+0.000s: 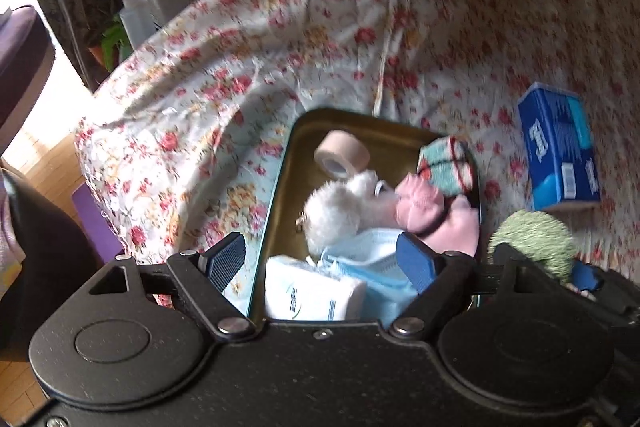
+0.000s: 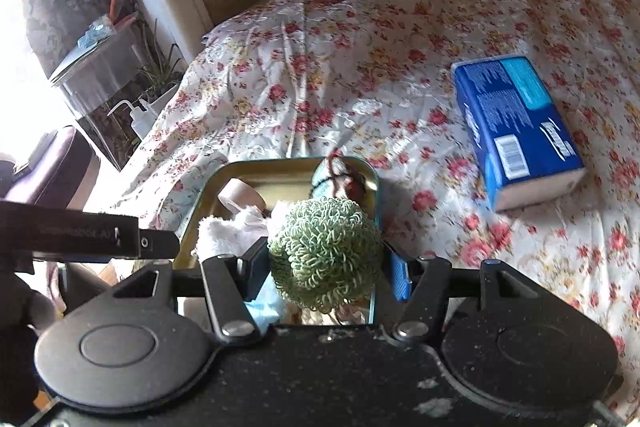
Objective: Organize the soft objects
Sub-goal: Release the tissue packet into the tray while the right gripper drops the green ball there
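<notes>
At lower centre the right gripper (image 2: 326, 259) is pinching a green sponge (image 2: 326, 251) over the tin (image 2: 196, 203), while the left gripper (image 1: 320, 263) is hanging spread and empty.

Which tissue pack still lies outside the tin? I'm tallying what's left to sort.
The blue tissue pack, alone on the floral bedspread right of the tin; the white pack already sits inside it.

The left claw (image 1: 320, 261) points steeply downward, its two blue-padded fingers (image 1: 414, 259) spread well apart with nothing pinched between them. Its black frame fills the lower part of the left wrist view. The right claw (image 2: 326, 263) tilts down just as steeply, beside the left one, its pads pressing from both sides on a fuzzy green looped-yarn ball (image 2: 324, 251) held clear between them.
</notes>
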The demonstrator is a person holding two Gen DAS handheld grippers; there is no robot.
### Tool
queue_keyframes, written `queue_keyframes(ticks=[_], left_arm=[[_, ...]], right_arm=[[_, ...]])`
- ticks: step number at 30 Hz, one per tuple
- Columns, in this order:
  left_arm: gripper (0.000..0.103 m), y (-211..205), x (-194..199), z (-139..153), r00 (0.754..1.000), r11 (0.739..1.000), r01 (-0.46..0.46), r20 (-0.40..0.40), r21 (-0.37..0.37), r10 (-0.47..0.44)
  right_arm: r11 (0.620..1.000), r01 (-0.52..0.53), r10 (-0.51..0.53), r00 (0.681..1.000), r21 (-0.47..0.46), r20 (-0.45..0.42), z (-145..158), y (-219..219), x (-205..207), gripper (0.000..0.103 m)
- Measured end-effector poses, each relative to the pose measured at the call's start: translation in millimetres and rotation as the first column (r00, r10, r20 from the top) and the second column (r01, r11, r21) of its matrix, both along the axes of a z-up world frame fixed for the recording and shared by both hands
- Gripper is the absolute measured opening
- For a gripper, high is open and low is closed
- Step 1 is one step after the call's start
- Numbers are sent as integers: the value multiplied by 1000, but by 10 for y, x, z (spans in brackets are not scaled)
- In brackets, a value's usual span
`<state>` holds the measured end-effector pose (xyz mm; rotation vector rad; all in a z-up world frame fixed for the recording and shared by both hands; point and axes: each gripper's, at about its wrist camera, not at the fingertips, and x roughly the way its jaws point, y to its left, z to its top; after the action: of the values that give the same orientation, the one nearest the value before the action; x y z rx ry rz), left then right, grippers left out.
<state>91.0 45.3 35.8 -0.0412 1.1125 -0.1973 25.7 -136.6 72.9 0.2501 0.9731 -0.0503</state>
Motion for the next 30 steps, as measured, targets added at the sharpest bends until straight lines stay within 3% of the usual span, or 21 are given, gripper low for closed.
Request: queue_keyframes(ticks=[5,13,19,30], left_arm=[[79,56,-18,66,999,999,-32,36,21,31],[79,248,-18,87,995,995,-95,26,9,95],[82,216,-68,98,998,998,-65,10,-23,65],[83,208,-125,95,999,998,-45,-6,-46,45]], right_arm=[[1000,-2,3,1000,-18,17,-8,108,244,59],[998,10,-11,1000,-56,-20,-127,234,688,59],[1000,29,-30,998,-10,-58,-236,278,915,62],[999,45,-46,998,-23,-40,-170,205,741,67]])
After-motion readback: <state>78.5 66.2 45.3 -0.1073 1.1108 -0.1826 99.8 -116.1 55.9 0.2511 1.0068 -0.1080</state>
